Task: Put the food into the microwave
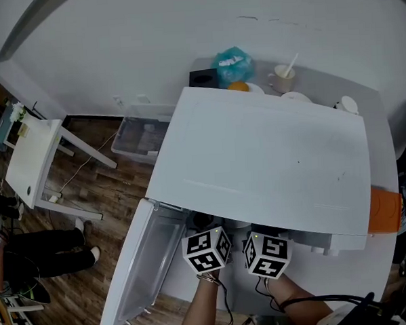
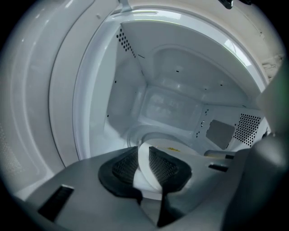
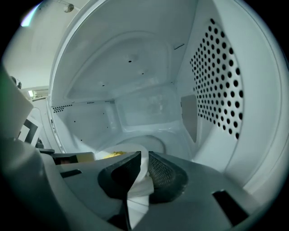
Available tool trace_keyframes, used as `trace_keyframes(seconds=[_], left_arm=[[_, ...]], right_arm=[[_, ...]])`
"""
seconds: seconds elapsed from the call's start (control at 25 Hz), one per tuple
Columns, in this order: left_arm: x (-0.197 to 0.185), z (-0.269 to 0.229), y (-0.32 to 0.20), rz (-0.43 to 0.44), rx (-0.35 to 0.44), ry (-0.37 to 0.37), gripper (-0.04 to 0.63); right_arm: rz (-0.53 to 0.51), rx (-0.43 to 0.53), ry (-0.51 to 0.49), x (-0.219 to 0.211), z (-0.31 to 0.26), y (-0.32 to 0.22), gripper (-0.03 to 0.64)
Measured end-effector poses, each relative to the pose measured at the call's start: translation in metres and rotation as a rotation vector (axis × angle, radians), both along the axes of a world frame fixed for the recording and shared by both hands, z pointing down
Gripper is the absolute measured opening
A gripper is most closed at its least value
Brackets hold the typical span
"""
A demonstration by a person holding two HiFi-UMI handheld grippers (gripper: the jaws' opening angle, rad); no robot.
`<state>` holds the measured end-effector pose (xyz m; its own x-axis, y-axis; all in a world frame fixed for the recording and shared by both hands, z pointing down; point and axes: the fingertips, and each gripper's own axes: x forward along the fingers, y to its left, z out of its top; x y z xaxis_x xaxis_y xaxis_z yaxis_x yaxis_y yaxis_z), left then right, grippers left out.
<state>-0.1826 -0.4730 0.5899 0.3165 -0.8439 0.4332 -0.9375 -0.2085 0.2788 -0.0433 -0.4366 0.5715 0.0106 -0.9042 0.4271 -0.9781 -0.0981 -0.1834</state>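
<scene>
Inside the open microwave (image 1: 270,155), we grip the plate (image 2: 146,182) of food (image 3: 113,154) by its rim with left tool (image 2: 143,155) and right tool (image 3: 144,158); setting it down seemingly remains.

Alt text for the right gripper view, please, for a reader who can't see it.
The right gripper has its jaws shut on the rim of a white plate carrying yellow food, inside the microwave and its white cavity. A perforated side wall rises at the right.
</scene>
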Motion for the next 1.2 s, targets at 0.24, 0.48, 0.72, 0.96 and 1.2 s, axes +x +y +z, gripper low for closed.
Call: trace_keyframes(seconds=[0.24,0.48,0.72,0.96,1.2], left_arm=[[0.0,-0.005,0.001,-0.006,0.018,-0.011,0.071],[-0.009,-0.008,0.013,-0.035,0.017,-0.019,0.071],[-0.017,-0.018,0.032,-0.04,0.015,-0.013,0.071],[-0.02,-0.028,0.064,-0.036,0.014,-0.017,0.055],[-0.02,-0.041,0.099,-0.044,0.021,-0.017,0.012]], right_arm=[[0.004,0.004,-0.003,0.001,-0.001,0.001,0.051],[-0.033,0.021,0.007,-0.005,-0.009,0.002,0.051],[-0.076,0.027,-0.047,-0.017,-0.015,0.014,0.05],[-0.151,0.032,-0.085,-0.029,-0.027,0.034,0.034],[-0.22,0.029,-0.09,-0.034,-0.038,0.062,0.024]])
